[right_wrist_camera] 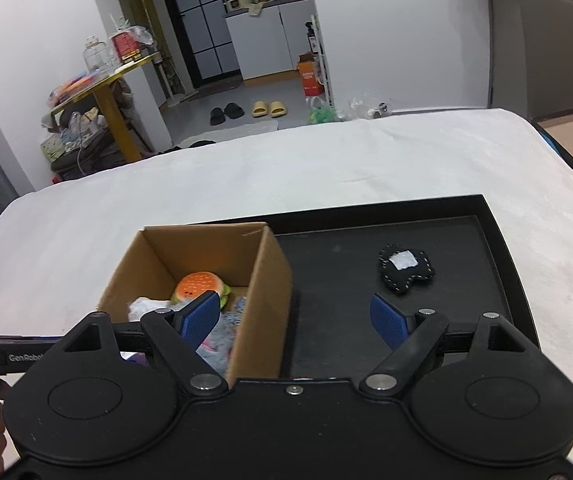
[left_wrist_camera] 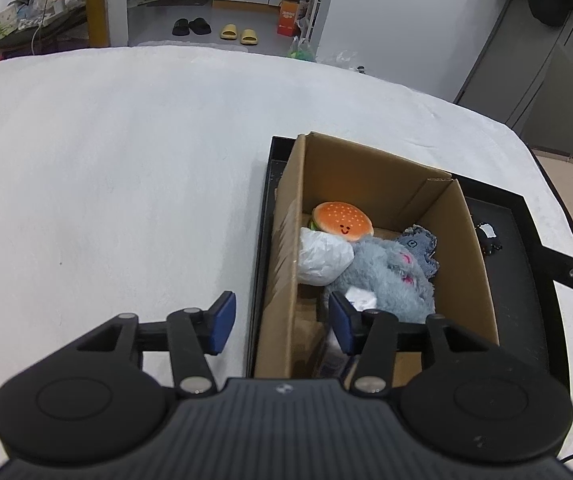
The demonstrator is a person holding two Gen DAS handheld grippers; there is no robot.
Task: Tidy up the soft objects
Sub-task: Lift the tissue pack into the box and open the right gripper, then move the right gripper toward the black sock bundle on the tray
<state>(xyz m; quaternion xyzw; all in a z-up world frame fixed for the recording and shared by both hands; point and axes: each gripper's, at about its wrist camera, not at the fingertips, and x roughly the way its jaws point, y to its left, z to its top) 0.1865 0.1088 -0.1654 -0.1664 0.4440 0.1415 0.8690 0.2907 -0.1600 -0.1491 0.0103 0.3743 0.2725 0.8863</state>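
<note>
On the black tray (right_wrist_camera: 498, 272) lies a black stitched plush (right_wrist_camera: 405, 269), light, squashy; I'd pinch its middle. Right tool (right_wrist_camera: 300, 318) wide open, empty; left tool (left_wrist_camera: 282, 322) part open, empty.

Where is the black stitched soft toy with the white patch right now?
In the right wrist view the black stitched toy lies alone on the black tray, right of the cardboard box, just beyond the open right tongs.

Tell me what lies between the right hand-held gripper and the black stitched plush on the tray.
Nothing: in the right wrist view, only bare black tray floor separates the right hand-held gripper from the black stitched plush.
</note>
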